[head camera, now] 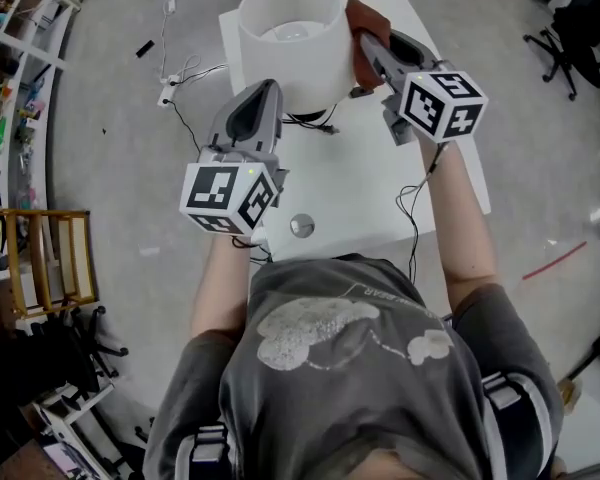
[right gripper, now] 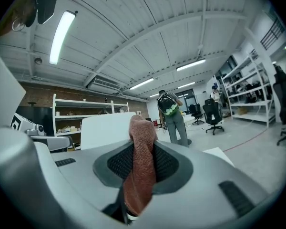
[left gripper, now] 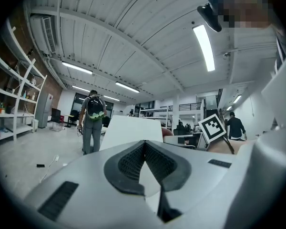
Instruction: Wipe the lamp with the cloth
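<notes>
Over at the far left of the head view, a wooden rack (head camera: 48,258) of square bars stands on the grey floor, and thin cables (head camera: 180,73) trail from the floor toward a white, flat-topped table (head camera: 370,188). The left gripper (head camera: 267,86) is a smooth grey shell with dark ribbed pads. It points at the lower left side of the lamp (head camera: 285,58) and stands just short of it. In the left gripper view, the left gripper (left gripper: 144,144) has its pads meeting at the tip, with nothing between them, and the pale side of the lamp (left gripper: 133,130) rises just beyond.

The lamp stands at the far end of the table. Its shade is a plain white drum, open at the top, with a bulb visible inside. A small round metal disc (head camera: 301,225) lies on the table near the person.

A rust-red cloth (head camera: 360,18) sits right at the shade's upper right edge, clamped in the right gripper (head camera: 365,40). The right gripper view shows the right gripper (right gripper: 142,128) shut on the cloth (right gripper: 142,166), a knitted, waffle-textured strip. The strip stands up past the pads and hangs down between them, with the lamp (right gripper: 105,130) close behind. A black office chair (head camera: 580,28) stands at the far right.
</notes>
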Available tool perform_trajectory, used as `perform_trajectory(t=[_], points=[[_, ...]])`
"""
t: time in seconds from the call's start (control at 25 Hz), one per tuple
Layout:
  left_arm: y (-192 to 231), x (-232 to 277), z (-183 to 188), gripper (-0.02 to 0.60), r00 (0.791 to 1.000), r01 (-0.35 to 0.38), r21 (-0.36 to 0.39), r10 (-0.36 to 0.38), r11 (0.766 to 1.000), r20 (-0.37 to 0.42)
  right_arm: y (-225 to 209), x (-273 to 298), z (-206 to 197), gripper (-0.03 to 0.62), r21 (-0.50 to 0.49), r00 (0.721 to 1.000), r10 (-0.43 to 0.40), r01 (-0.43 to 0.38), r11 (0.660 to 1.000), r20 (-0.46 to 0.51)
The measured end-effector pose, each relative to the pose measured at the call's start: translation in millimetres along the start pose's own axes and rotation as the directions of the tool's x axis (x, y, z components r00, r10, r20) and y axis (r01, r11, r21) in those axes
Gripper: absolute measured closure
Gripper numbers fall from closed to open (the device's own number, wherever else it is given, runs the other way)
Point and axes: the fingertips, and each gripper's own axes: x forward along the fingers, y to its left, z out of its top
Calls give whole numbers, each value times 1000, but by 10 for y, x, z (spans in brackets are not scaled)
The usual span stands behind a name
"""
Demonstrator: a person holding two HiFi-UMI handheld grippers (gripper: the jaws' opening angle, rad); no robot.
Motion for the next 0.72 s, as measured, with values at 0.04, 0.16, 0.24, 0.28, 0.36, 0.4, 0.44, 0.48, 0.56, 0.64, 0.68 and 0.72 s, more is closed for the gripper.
perform_trajectory(t=[0.04,0.16,0.24,0.28,0.36,0.4,0.44,0.48,0.56,0.64,0.68,0.72], points=[[22,-3,-50,574,1000,-9,-3,9,1000,-9,-34,10,-71,503,10,1000,-2,2,1000,-10],[68,16,-219,574,999,-26,-11,25,1000,-38,-156,23,-309,503,41,999,-10,12,999,-33],[105,36,-307,574,998,-29,-15,28,999,-55,-217,34,-442,503,59,999,-19,22,998,-45],[124,50,-341,574,998,-29,-18,28,999,-63,-243,42,-494,503,67,998,-25,28,997,-52],[153,81,-393,574,997,-26,-22,24,999,-80,-286,53,-588,503,84,997,-36,42,996,-66],[164,95,-416,574,996,-23,-25,20,999,-88,-303,55,-639,503,93,996,-43,49,994,-74],[175,108,-440,574,995,-18,-27,15,999,-97,-319,56,-693,503,103,995,-50,58,993,-82],[189,123,-467,574,994,-13,-31,10,999,-105,-337,59,-749,503,112,994,-58,68,991,-90],[227,163,-531,574,993,-3,-39,-2,999,-119,-386,72,-858,503,128,992,-76,88,988,-101],[263,206,-588,574,991,14,-43,-19,999,-130,-436,75,-952,503,140,989,-100,115,983,-111],[276,209,-603,574,990,25,-46,-31,999,-134,-442,59,-990,503,144,987,-115,131,981,-115],[286,195,-602,574,990,38,-50,-45,998,-136,-430,30,-1016,503,147,984,-131,148,978,-120]])
